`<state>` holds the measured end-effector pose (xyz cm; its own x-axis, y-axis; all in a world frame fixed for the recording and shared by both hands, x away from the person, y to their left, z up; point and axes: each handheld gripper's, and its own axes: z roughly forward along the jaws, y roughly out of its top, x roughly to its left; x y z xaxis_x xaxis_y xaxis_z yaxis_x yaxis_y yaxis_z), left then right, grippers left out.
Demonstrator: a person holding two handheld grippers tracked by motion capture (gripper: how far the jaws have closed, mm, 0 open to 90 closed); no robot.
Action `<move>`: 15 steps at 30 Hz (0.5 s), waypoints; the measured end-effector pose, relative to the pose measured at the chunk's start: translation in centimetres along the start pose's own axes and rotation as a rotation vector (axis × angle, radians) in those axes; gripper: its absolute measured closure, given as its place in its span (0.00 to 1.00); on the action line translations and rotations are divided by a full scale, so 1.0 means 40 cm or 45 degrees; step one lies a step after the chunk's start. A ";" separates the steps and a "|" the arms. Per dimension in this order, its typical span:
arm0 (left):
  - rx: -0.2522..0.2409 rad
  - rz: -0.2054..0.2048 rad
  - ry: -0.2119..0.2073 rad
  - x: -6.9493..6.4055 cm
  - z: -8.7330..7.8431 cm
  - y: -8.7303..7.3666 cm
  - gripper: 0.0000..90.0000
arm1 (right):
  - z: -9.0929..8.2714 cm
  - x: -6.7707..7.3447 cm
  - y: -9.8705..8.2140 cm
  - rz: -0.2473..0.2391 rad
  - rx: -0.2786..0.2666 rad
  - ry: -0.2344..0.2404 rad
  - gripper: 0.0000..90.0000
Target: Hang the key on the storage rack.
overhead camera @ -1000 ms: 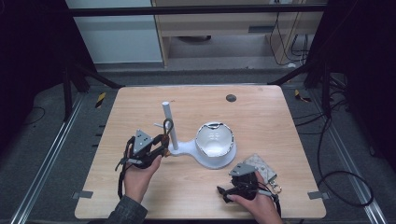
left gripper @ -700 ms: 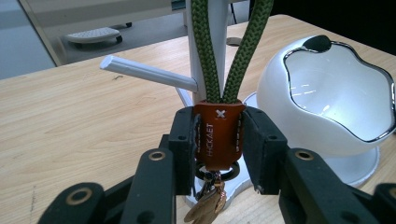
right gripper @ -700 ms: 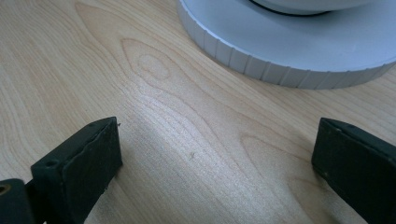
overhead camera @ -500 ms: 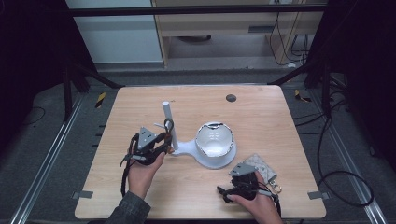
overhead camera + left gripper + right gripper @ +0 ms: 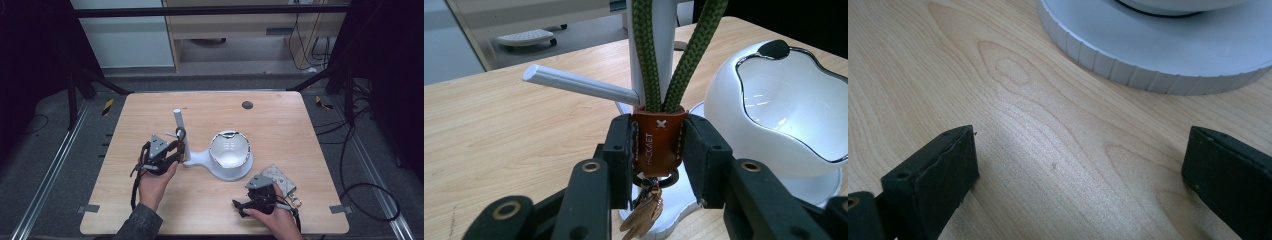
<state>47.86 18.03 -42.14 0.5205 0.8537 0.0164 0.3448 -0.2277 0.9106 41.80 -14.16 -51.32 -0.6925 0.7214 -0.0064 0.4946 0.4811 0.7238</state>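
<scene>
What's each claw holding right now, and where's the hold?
Left claw is shut on the keychain, clamped on its brown leather tab below the green cord loop. Right claw is open over the table, holding nothing.

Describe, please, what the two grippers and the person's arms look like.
Both grippers are black, each with two blocky jaws with flat pads and brass-ringed holes along the linkage. The left gripper and the right gripper each carry a grey three-cornered plate on top, and thin black cables trail from them. A dark grey-green sleeve covers the left forearm.

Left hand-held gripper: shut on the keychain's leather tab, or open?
Shut. Both pads of the left hand-held gripper press the brown leather tab, its green cord loop rising around the white post.
</scene>
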 end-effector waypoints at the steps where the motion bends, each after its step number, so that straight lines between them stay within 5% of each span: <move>1: 0.000 0.000 0.000 0.000 0.000 0.000 0.72 | 0.000 0.000 0.000 0.000 0.000 0.000 0.02; 5: 0.011 0.002 -0.001 -0.001 0.001 -0.001 0.71 | 0.000 0.000 0.000 0.000 0.000 0.000 0.02; 12: 0.026 0.013 0.022 0.004 -0.018 -0.018 0.45 | -0.022 -0.001 0.015 -0.020 -0.001 0.016 0.05; 15: 0.026 0.006 0.012 0.018 -0.037 -0.031 0.41 | -0.044 -0.003 0.028 -0.029 -0.031 -0.005 0.07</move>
<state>46.67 19.63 -42.66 0.5145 0.8572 0.0247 0.3582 -0.2410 0.9020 41.51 -14.56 -49.29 -0.7015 0.7122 -0.0260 0.4655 0.4855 0.7400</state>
